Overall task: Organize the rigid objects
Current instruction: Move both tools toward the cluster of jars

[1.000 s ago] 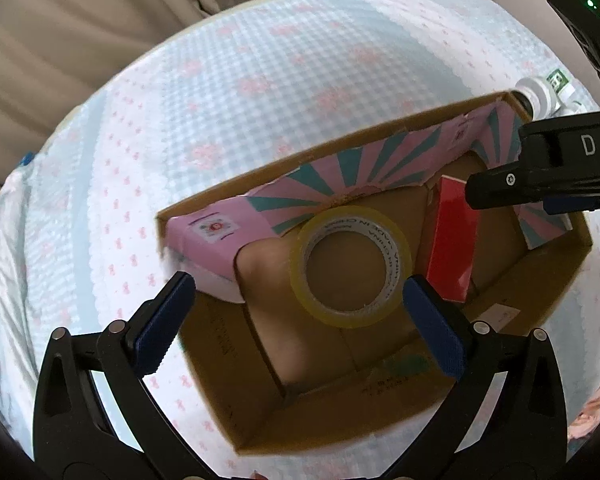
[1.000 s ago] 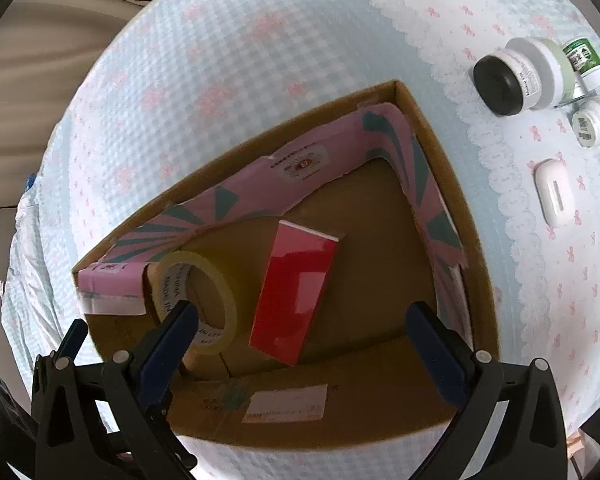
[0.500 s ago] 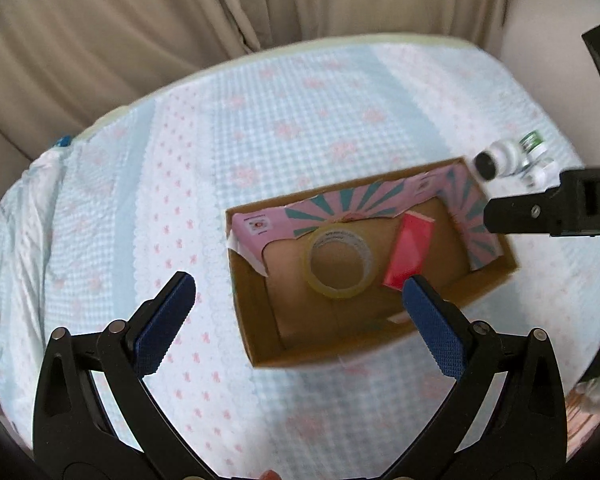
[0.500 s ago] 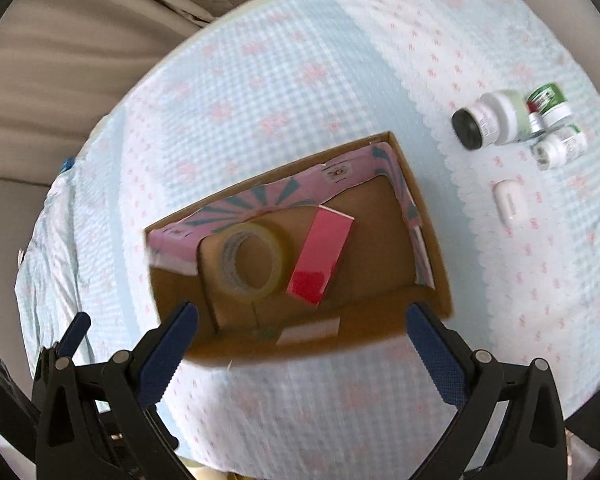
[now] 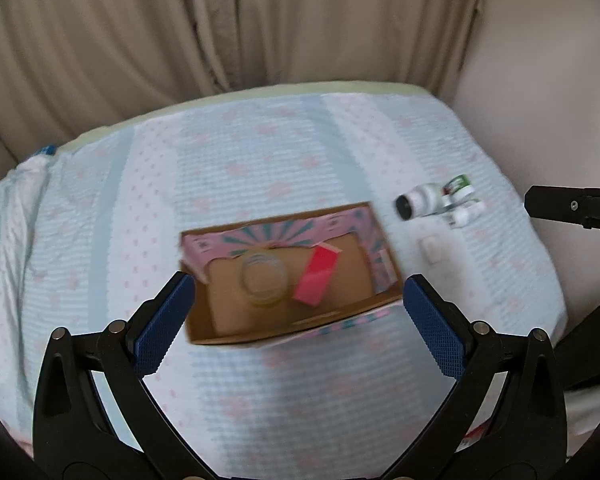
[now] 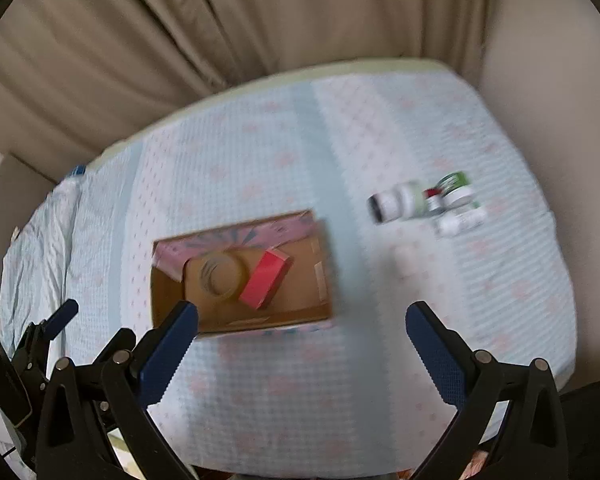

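Cardboard box [image 5: 296, 330], open-topped with a pink-and-teal patterned lining on its far inner wall, sat near the middle of a surface covered with a pale blue checked cloth [image 5: 260, 152] printed with pink motifs; whether that surface was a table or a bed could not be determined. Inside the box, a roll of clear yellowish adhesive tape [image 5: 263, 278] lay flat on the floor toward the left. A red rectangular box [image 5: 315, 276] lay just beside the tape on its right, angled diagonally; contact between the two could not be confirmed because of motion blur.

Outside the box, to its right, a white bottle with a black cap [image 6: 396, 202] lay on its side. A small green-labelled container [image 6: 454, 184] and a small white bottle [image 6: 460, 220] lay against or just beside it. A flat white rectangular item [image 5: 431, 249] lay on the cloth between this group and the box.

Left gripper [image 5: 296, 322] was held above the cloth on the near side of the box, its blue-padded fingers [image 5: 162, 326] spread wide and holding nothing. Right gripper [image 6: 300, 338] was likewise raised, fingers [image 6: 432, 350] spread wide and empty. Beige curtains [image 6: 180, 20] hung behind the surface.
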`<state>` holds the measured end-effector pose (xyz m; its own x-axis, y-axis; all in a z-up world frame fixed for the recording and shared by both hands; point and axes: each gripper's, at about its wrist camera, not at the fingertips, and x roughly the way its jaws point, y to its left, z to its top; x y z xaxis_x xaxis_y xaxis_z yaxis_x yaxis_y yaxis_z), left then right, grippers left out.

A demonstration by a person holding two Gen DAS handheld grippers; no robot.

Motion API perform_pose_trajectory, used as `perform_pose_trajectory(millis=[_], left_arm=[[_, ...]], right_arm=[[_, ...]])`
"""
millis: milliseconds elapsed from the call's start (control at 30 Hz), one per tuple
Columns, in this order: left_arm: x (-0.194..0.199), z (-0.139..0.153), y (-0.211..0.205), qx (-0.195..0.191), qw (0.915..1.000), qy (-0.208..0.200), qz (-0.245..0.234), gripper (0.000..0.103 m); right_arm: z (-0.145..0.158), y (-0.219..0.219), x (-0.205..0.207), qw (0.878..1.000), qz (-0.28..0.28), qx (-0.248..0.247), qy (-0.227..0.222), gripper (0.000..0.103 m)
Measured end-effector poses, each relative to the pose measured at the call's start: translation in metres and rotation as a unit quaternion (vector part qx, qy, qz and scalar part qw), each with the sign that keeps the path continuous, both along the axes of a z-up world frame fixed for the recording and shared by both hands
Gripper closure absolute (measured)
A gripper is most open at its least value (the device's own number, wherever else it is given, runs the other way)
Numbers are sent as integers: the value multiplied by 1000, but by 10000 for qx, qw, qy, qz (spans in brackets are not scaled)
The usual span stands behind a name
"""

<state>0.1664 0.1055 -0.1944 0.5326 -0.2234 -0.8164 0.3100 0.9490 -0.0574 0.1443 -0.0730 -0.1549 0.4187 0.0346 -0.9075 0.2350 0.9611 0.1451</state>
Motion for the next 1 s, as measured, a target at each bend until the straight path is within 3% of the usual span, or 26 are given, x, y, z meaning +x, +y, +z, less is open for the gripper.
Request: perform_pose_trajectory(millis=[200, 400, 767, 1000], left_arm=[[-12, 16, -65, 27, 9997, -224, -91, 0], [-15, 16, -142, -73, 9993, -163, 343, 0], [-3, 1, -242, 5, 9961, -63, 877, 0], [26, -24, -278, 160, 9990, 51, 416, 0]], right_arm=[[21, -69, -22, 9996, -99, -115, -230, 0], [25, -144, -25, 9990, 192, -122, -375, 0], [0, -251, -7, 9995, 142, -17, -293, 0], [-28, -286, 18, 9996, -15, 215, -170, 0]])
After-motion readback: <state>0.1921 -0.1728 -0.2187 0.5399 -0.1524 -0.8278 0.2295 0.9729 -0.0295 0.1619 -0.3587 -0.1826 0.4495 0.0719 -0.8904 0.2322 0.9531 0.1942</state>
